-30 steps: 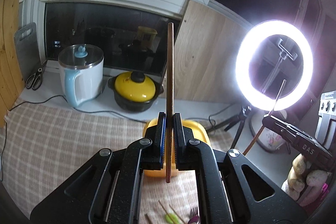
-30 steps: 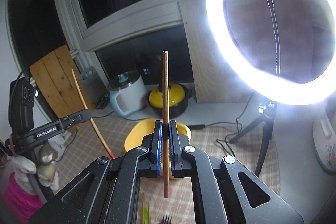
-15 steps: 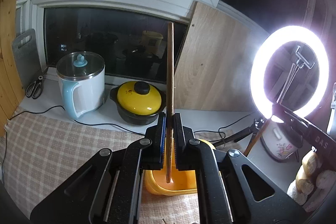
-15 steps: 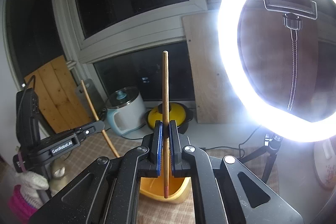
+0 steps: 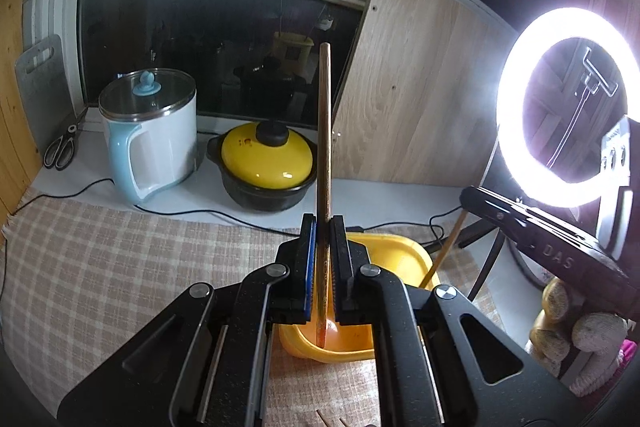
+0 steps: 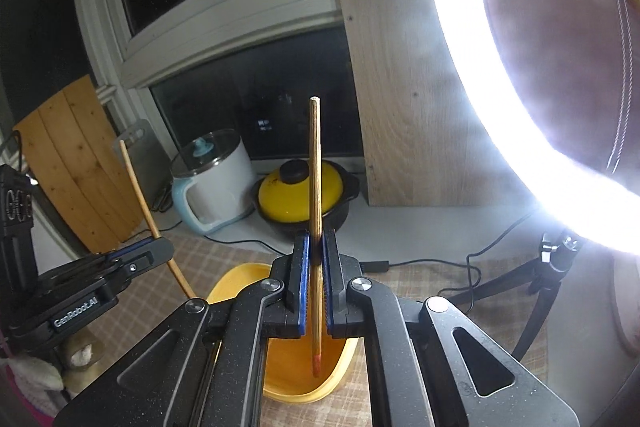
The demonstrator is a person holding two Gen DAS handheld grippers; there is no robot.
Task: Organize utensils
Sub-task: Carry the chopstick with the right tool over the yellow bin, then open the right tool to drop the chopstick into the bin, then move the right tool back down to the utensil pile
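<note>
White lettering "GenRobot.AI" runs along the left gripper; "DAS" is embossed on the right gripper.

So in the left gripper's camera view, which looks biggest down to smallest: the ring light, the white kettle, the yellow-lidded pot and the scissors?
As they look in that view:
1. ring light, though it is cut off at the edge
2. white kettle
3. yellow-lidded pot, only slightly smaller than the kettle
4. scissors, clearly smallest

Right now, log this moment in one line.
left tongs: shut on chopstick | right tongs: shut on second chopstick | both tips over yellow bin
</note>
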